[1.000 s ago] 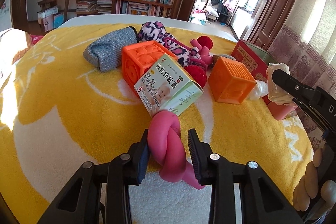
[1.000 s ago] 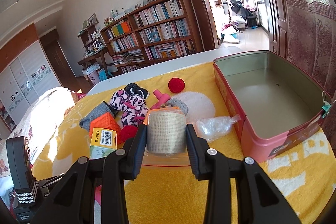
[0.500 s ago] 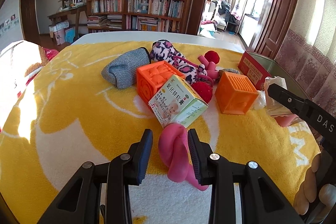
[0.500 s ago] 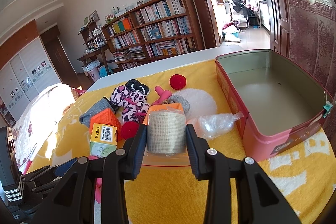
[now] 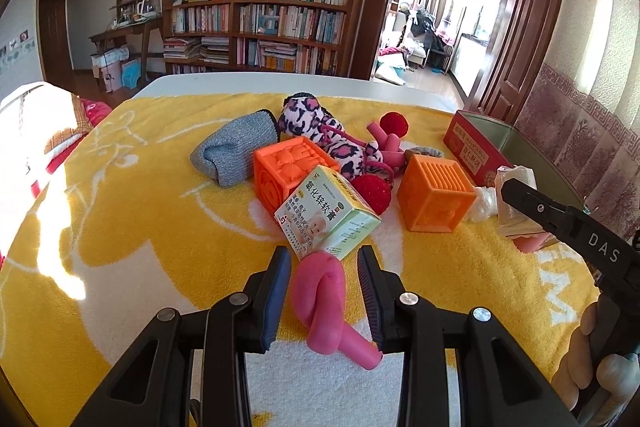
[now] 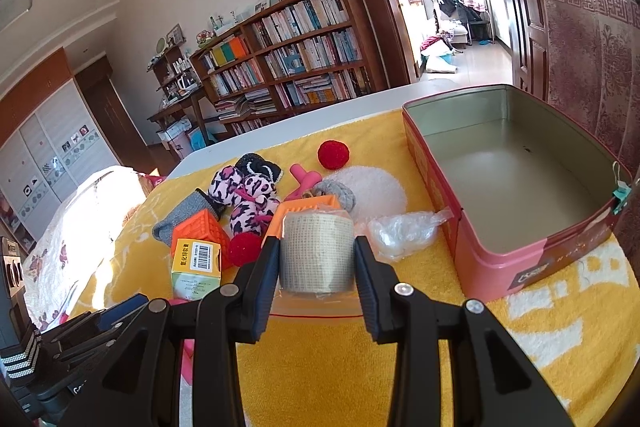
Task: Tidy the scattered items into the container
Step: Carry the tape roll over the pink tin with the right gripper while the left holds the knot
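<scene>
My left gripper (image 5: 322, 287) is shut on a pink knotted foam tube (image 5: 320, 291), held just above the yellow towel; the tube's tail hangs toward me. A roll of beige gauze (image 6: 316, 251) in a clear bag sits between the pads of my right gripper (image 6: 316, 263), which is shut on it. The open pink tin (image 6: 500, 267) stands empty right of the roll. In the left wrist view the tin (image 5: 468, 147) is at the far right. A medicine box (image 5: 328, 219), two orange cubes (image 5: 434, 195) and a leopard-print plush (image 5: 316, 131) lie ahead of the knot.
A grey sock (image 5: 232, 151), red pompoms (image 5: 372, 187), short pink foam pieces (image 5: 386, 147) and a crumpled clear bag (image 6: 404, 231) lie on the yellow towel (image 5: 140, 227). Bookshelves and a doorway are behind. A person's fingers (image 5: 592, 367) show at the lower right.
My left gripper has risen with the pink knot still between its jaws, and the pile now sits further ahead of it. The right gripper and its roll have kept still.
</scene>
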